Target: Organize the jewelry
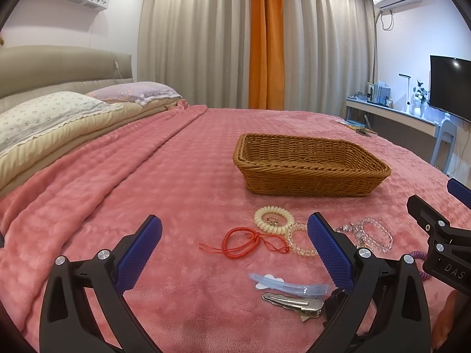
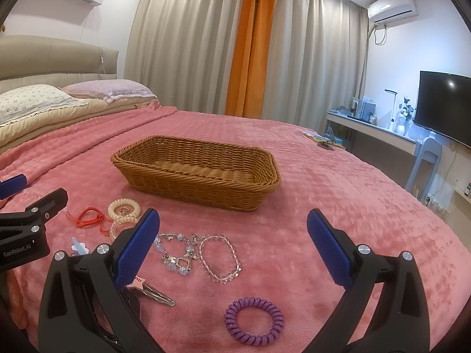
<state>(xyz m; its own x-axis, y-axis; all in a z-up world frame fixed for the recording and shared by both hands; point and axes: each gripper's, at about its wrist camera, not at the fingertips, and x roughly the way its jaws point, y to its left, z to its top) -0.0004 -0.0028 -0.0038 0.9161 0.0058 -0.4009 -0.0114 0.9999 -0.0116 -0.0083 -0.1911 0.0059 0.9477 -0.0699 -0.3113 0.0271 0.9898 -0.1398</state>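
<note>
Left gripper (image 1: pixel 235 235): jaws released, spread wide, nothing between the pads. Right gripper (image 2: pixel 232 229): jaws likewise released and holding nothing. Both hover low over the pink blanket (image 1: pixel 132 182).

Seen from the left wrist, positions relative to the left jaws:
- Red cord bracelet (image 1: pixel 244 242): between the jaws, just ahead of the tips.
- Cream coil hair tie (image 1: pixel 273 220): ahead of the gap, toward the right finger; a small ring (image 1: pixel 272 220) lies inside its loop.
- Clear coil hair tie (image 1: pixel 297 242): touching the cream tie, partly hidden behind the right finger.
- Blue hair clip (image 1: pixel 290 285) and silver hair clip (image 1: pixel 294 304): near the base of the right finger, side by side.
- Wicker basket (image 1: pixel 309 179): well ahead of the jaws, offset to the right; no item visible inside.

Seen from the right wrist, positions relative to the right jaws:
- Charm bracelet (image 2: pixel 176 253): just beside the left finger, inside the gap.
- Clear bead bracelet (image 2: pixel 220 257): between the jaws, touching or nearly touching the charm bracelet.
- Purple coil hair tie (image 2: pixel 253 320): between the jaws, close to the camera.
- Basket: ahead of the left finger, beyond the bracelets.
</note>
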